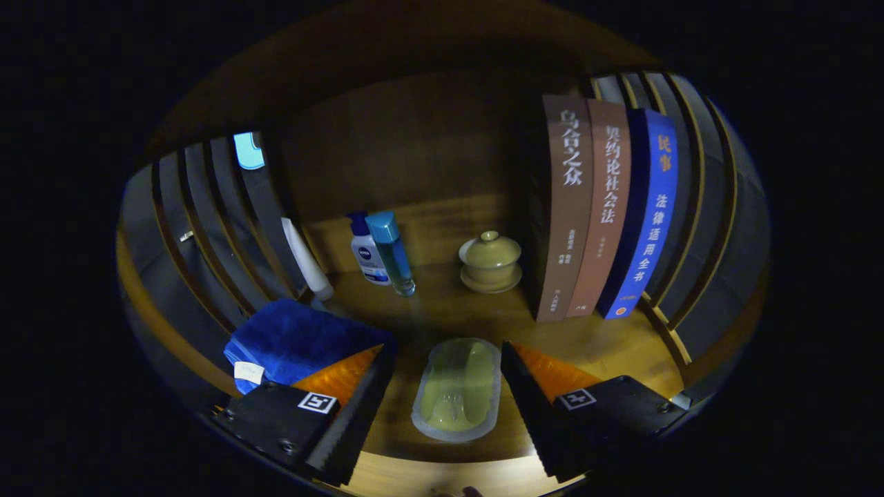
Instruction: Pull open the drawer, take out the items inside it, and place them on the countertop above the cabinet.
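Between the spread fingers of the gripper [449,386] lies a pale oval packet [458,388], flat on the wooden countertop [594,345], untouched on either side — jaws released, gripping nothing. Just beside the left finger sits a blue cloth [290,342]. Beyond, a white tube [307,259], two bottles [382,250] and a lidded cup [491,262] stand near the wooden back panel [407,152], with three books [608,207] upright at right, dark slats on both sides.

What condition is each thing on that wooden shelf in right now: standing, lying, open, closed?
Hand-held gripper: open, fingers apart on both sides of the pouch.
Clear pouch: lying flat.
Blue towel: folded, lying.
Lidded cup: lid on.
Two bottles: upright, capped.
White tube: leaning.
Three books: upright.
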{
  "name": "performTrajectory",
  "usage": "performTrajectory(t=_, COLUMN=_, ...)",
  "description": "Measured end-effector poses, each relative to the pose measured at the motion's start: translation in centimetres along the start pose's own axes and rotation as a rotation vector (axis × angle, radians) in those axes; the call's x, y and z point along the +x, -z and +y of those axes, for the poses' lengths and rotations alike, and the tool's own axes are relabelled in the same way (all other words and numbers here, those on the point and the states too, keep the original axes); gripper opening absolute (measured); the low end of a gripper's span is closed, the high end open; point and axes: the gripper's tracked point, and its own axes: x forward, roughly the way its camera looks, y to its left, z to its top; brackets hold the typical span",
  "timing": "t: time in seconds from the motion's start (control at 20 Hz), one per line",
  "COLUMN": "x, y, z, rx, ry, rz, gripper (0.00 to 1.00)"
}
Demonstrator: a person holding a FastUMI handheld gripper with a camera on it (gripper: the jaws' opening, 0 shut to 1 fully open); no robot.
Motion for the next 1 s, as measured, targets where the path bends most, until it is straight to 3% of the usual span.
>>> performTrajectory(t=0.2, x=-5.9, y=0.0, z=0.3, rx=0.014, ry=-0.023, rz=-0.130, gripper=0.99)
performTrajectory(t=0.45, x=-17.1, y=1.7, z=2.0, rx=-0.037, ry=-0.076, rz=-0.348, gripper=0.99)
performTrajectory(t=0.6, x=-23.1, y=4.9, z=3.1, rx=-0.071, ry=-0.085, rz=-0.440, gripper=0.99)
performTrajectory(t=0.75, x=-26.7, y=9.4, z=3.3, rx=-0.059, ry=-0.086, rz=-0.476, gripper=0.99)
performTrajectory(t=1.0, x=-26.6, y=19.2, z=1.4, rx=-0.013, ry=-0.056, rz=-0.374, gripper=0.99)
